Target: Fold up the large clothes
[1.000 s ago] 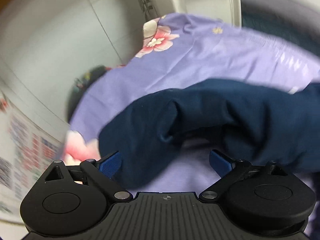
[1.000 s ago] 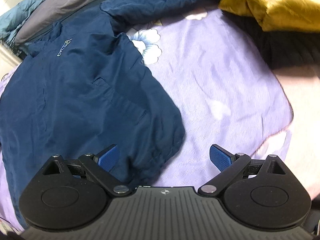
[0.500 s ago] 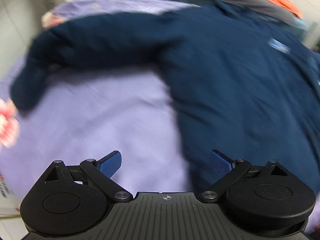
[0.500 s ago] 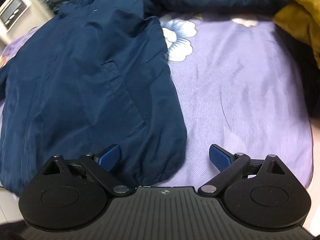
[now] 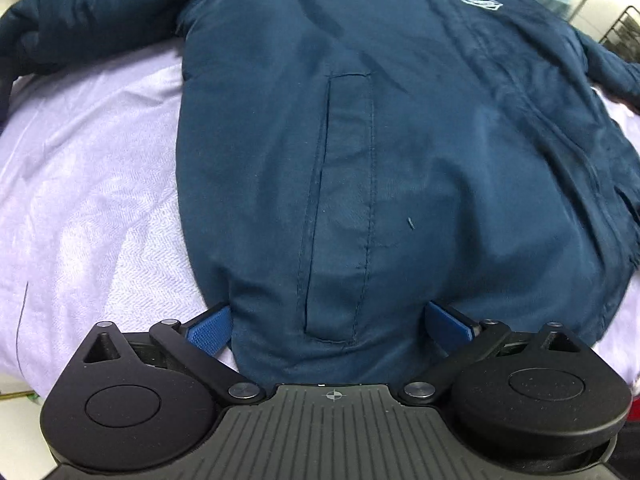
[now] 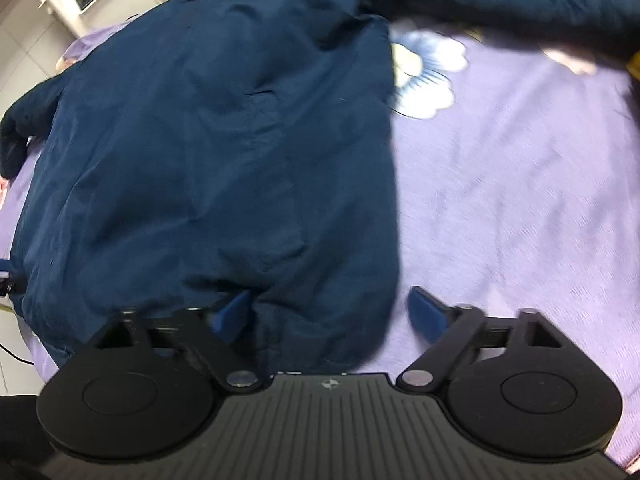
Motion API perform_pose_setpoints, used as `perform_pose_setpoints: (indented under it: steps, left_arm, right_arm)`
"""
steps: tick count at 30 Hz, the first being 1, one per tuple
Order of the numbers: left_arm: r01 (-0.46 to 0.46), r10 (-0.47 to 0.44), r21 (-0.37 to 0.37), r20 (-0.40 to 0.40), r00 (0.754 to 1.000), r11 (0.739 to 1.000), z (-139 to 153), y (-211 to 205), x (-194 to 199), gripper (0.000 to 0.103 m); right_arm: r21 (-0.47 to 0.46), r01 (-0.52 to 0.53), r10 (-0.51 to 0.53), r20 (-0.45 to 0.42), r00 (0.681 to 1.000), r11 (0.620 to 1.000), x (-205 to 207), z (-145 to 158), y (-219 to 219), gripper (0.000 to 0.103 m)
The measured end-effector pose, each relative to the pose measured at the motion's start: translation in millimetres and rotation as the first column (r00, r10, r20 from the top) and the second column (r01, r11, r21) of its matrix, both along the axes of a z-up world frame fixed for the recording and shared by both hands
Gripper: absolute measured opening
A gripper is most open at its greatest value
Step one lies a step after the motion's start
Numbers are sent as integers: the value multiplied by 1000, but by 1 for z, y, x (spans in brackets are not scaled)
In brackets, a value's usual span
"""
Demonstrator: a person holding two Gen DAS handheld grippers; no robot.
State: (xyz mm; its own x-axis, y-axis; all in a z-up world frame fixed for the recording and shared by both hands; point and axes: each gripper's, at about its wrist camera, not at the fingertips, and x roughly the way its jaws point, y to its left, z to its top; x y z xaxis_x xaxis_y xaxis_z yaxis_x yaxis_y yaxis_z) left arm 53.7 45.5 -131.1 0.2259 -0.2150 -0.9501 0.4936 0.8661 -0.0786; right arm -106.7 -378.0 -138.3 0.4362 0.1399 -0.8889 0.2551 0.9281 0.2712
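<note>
Left wrist view: the left tongs (image 5: 327,326) stand spread over the hem of a navy jacket (image 5: 360,140) lying flat on a purple bedsheet (image 5: 92,200), fabric between the pads, unpinched.

Right wrist view: the right tongs (image 6: 331,314) are closing around the jacket's other hem corner (image 6: 328,332). A clean fold likely needs both layers caught at matching corners before lifting.

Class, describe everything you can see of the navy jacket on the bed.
The navy jacket lies spread flat, front up, on a lilac floral bedsheet. Its fabric looks smooth and woven, slightly puffy. It has a vertical welt pocket, a small chest logo and both sleeves stretched outward. Its hem sits between the open left tongs, and its hem corner between the right tongs, which are closing.
</note>
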Motion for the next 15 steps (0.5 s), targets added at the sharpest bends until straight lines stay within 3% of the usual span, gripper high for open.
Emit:
perform_pose_setpoints:
  steps: [2, 4, 6, 8, 12, 15]
  left_arm:
    - [-10, 10, 12, -4, 1000, 1000, 0, -3, 1, 103]
    - [-14, 14, 17, -11, 1000, 1000, 1, -6, 1, 103]
    - [-10, 10, 35, -5, 1000, 999, 7, -10, 2, 103]
    - [-25, 25, 40, 1, 1000, 999, 18, -11, 7, 102]
    - [-117, 114, -62, -57, 992, 991, 56, 1, 21, 81]
    - [-89, 85, -116, -40, 996, 989, 90, 7, 23, 73]
  right_arm:
    - [-21, -2, 2, 7, 1000, 1000, 1, 4, 7, 70]
    - [-34, 8, -8, 17, 1000, 999, -1, 10, 12, 56]
    - [-35, 41, -40, 38, 999, 999, -6, 18, 13, 33]
    - [27, 89, -91, 52, 995, 996, -13, 30, 8, 25]
    - [203, 145, -168, 104, 980, 968, -31, 67, -5, 20]
    - [309, 156, -201, 121, 972, 938, -46, 101, -8, 18]
